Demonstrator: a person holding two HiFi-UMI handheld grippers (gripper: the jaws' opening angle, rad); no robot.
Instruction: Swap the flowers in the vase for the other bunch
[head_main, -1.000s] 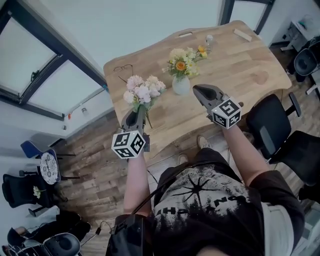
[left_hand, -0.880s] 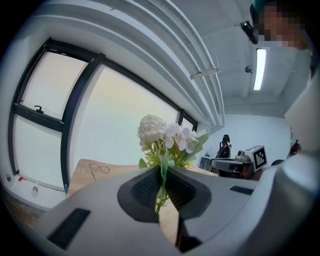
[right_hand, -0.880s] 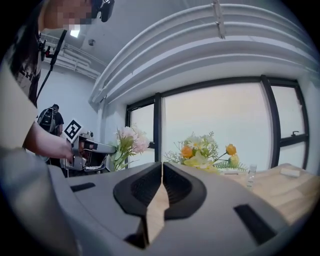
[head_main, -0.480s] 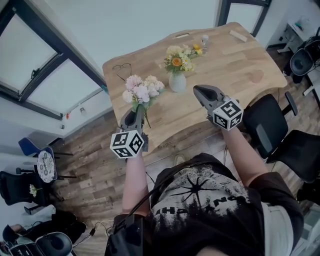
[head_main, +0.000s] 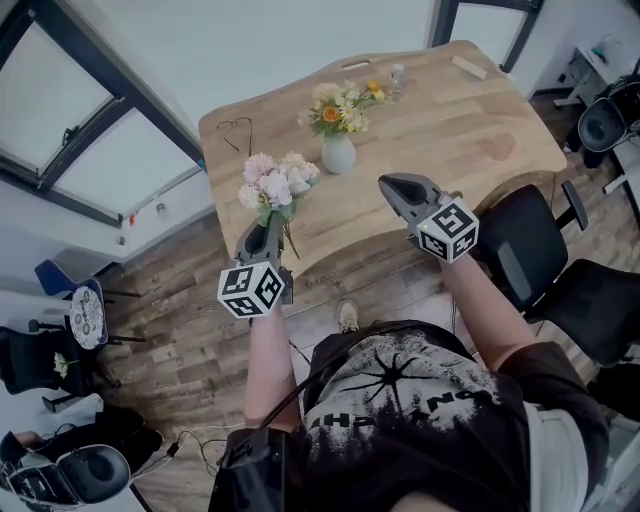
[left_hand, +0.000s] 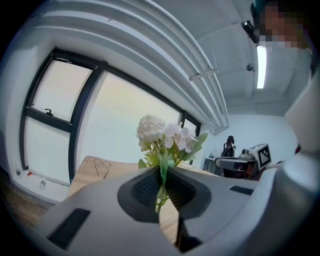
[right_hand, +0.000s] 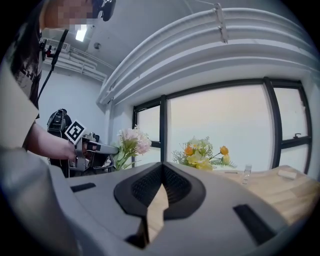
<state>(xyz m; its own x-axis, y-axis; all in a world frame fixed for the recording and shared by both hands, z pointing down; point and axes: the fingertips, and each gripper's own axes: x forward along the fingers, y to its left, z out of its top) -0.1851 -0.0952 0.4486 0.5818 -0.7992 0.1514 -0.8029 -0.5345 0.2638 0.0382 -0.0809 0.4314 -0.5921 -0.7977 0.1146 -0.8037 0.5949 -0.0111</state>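
Bunch in hand: our left hand-held gripper (left_hand: 162, 186) is clenched on the green stems of the pink-and-white flower bunch (left_hand: 165, 136), which stands upright over the wooden table's (head_main: 470, 130) near left edge.
Other hand: our right hand-held gripper (right_hand: 159, 192) is clenched shut and empty.
Vase: the small white vase (head_main: 338, 155) holds the yellow-and-orange flower bunch (head_main: 338, 105), toward the far left edge.
Handling: we judge both bunches light and their blooms crushable, so grip low on the stems.
Change: the vase now lies further from both grippers than a second ago.

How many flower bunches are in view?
2. The pink bunch is clamped by its stems in the left gripper; the yellow-orange bunch stands in the white vase on the table. No other is clear.
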